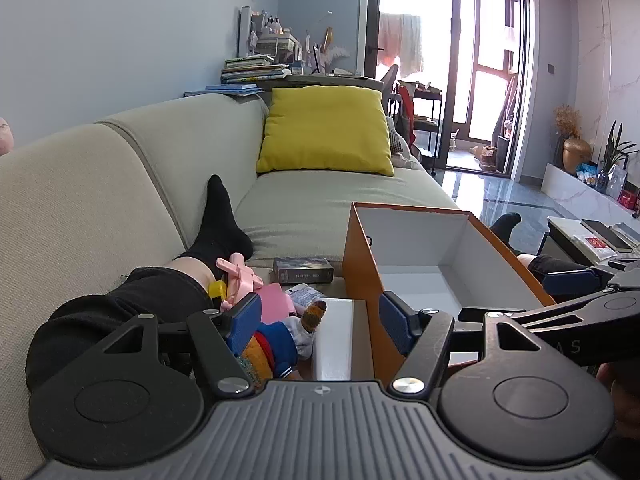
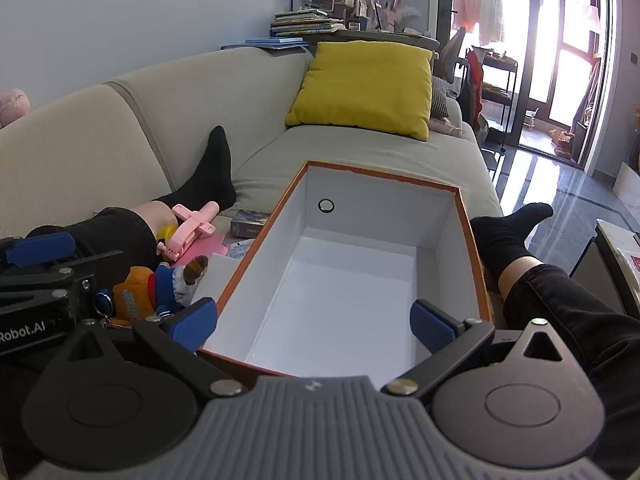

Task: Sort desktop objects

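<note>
Orange card outside, white inside: the box [image 2: 352, 280], open-topped and empty, sitting on the sofa [image 2: 360, 152] between the person's legs. All places below are given from the box.

- Plush doll [image 2: 160, 284]: just left of the box's near corner, lying on its side. Soft, light, squashy; will not slip or break. Best taken across the blue-and-orange body, where it is thickest.
- White lid or tray [image 1: 334, 336]: flat against the box's left wall; which of the two it is, the view is too partial to tell. Stiff, thin-edged; pinch a rim.
- Pink clip-like tool [image 2: 192, 228]: left of the box, beyond the doll. Hard plastic, light, somewhat smooth; grip the straight handle crosswise.
- Pink pad [image 1: 276, 300]: under the tool, left of the box. Flat, so hard to lift off the cushion; take it by an edge.
- Card pack [image 1: 303, 270]: beyond the box's far left corner, on the seat. Rigid, light, glossy; grip across the narrow sides.
- Yellow piece [image 1: 216, 291]: far left of the box, against the leg, mostly hidden.

Left gripper [image 1: 320, 320]: spread wide, holding nothing, above the doll and the white piece at the box's left wall. Right gripper [image 2: 312, 322]: spread fully, holding nothing, over the box's near end.
</note>
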`<state>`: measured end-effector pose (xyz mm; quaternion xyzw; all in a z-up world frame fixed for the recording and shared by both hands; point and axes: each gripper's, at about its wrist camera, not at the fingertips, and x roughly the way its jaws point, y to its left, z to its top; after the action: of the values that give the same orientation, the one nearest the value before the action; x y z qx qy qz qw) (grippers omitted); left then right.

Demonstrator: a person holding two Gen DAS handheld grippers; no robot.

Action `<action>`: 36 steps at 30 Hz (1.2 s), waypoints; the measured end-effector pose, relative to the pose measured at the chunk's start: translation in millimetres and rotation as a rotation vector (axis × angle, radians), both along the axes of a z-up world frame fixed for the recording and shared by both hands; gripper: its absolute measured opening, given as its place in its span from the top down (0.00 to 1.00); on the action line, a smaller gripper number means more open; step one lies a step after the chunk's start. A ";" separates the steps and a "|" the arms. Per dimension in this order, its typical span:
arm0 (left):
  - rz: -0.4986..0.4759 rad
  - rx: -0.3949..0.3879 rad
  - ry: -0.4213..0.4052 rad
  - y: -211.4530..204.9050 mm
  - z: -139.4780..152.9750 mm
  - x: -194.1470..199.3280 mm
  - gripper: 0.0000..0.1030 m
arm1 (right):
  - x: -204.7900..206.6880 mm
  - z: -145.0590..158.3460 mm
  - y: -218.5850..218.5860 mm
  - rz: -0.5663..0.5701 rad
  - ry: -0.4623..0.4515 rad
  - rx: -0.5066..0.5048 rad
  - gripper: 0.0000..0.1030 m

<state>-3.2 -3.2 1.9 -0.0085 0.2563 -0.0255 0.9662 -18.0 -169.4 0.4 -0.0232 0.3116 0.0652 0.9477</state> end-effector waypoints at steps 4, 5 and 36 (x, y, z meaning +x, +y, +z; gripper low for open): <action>0.003 0.000 0.002 1.2 0.6 0.6 0.25 | 0.0 -0.4 0.0 0.001 0.002 -0.001 0.01; 0.005 0.001 0.002 1.1 0.2 0.6 0.25 | -0.1 -0.5 0.1 0.001 0.002 -0.001 0.01; 0.015 0.003 0.045 4.2 -5.1 2.1 0.25 | -1.2 -4.4 -1.5 -0.005 0.026 0.012 0.01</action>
<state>-1.1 1.1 -3.2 -0.0096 0.2780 -0.0179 0.9604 -19.2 -170.9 -4.0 -0.0157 0.3235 0.0648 0.9439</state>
